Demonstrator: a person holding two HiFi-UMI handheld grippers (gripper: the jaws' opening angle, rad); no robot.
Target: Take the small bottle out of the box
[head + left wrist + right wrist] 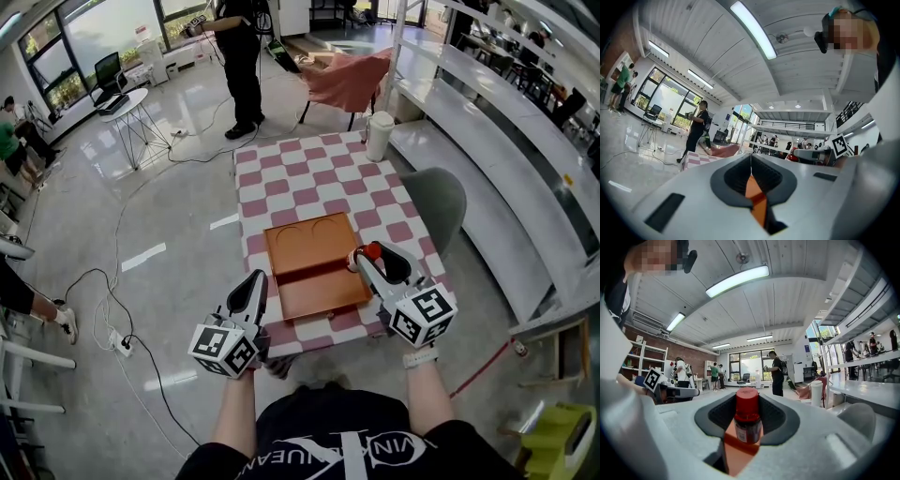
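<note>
Your right gripper (366,262): clamped on the small bottle (748,420), at the box's (319,292) right edge
Your left gripper (751,161): jaws together, nothing between them

My head view looks steeply down on the table (309,178); both gripper views look level along their jaws, sharing the standing person (696,129).

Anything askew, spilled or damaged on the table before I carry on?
Nothing stands out. The small red-capped dark bottle sits upright in the right claw, the orange box lies open and empty on the checkered table, no spills.
</note>
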